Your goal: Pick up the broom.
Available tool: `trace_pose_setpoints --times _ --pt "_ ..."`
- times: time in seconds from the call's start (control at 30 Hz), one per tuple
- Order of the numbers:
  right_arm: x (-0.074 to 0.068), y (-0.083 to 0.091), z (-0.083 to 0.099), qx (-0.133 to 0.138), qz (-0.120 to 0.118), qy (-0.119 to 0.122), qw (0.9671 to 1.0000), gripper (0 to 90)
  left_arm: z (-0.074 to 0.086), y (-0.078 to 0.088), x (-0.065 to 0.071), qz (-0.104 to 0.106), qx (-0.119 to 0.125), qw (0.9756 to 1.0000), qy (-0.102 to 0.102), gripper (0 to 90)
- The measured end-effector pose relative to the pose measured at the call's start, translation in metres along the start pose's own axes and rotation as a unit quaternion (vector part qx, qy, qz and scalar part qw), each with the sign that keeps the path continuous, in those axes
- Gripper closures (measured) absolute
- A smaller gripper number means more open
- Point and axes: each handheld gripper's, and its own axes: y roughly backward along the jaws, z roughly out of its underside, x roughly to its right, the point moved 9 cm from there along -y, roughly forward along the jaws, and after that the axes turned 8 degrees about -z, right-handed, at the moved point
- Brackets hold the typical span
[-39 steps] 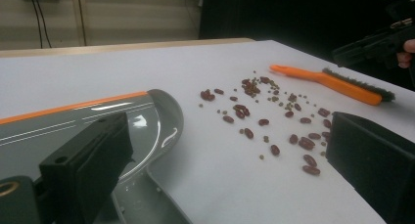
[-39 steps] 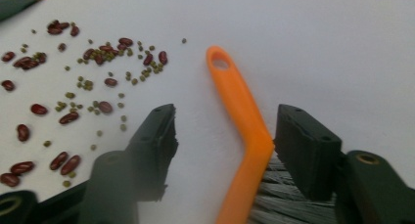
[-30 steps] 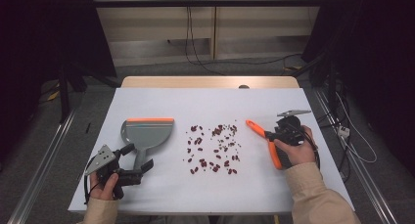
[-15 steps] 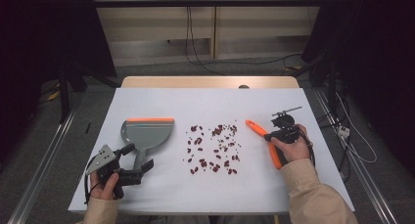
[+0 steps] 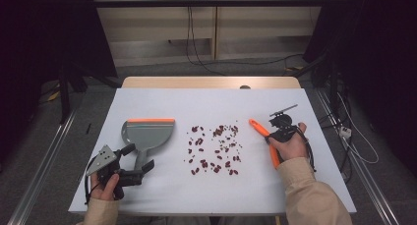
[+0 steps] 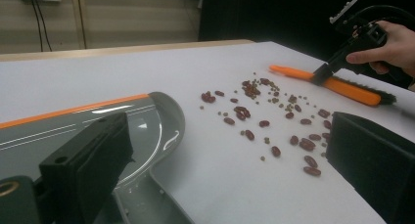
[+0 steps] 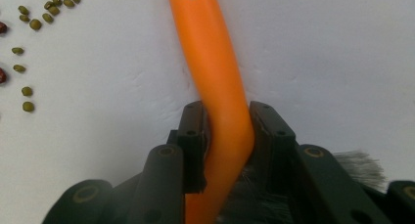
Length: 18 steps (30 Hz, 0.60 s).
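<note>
The orange brush (image 5: 263, 139) is lain flat near the right edge of the worktop (image 5: 211, 102). The right tool (image 5: 276, 136) has just been closed onto its handle, which is pinched between both pads. The left tool (image 5: 138, 163) is held wide open astride the grey dustpan (image 5: 147, 134) handle, near the left front corner.

We see a brush (image 7: 218, 87) with a smooth, slightly glossy orange plastic handle and dark, fine bristles. The dustpan (image 6: 122, 131) at the left looks like glossy grey plastic with an orange lip. The beans (image 5: 214, 149) are smooth, dark red and small green. The table (image 5: 206, 102) cover is matt white, faintly dimpled; the grippers' jaws are matt black plastic.
</note>
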Motion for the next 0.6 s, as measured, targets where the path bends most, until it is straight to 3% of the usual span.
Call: trace_pose_setpoints --times 0.1,0.47,0.6 --pt "0.0003 0.0000 -0.0001 -0.003 -0.004 -0.008 1.0000 69.5 -0.0004 -0.0004 0.0007 -0.001 0.001 1.0000 0.000 2.9" --pt "-0.0009 0.0000 -0.0030 -0.027 0.006 0.007 0.9996 70.3 -0.0013 -0.0053 0.0053 0.003 -0.001 1.0000 -0.009 2.9" --pt "-0.0011 0.0013 -0.0044 -0.018 0.009 0.013 0.9997 70.3 0.0005 -0.0058 0.0005 -0.001 -0.002 1.0000 -0.003 3.0"
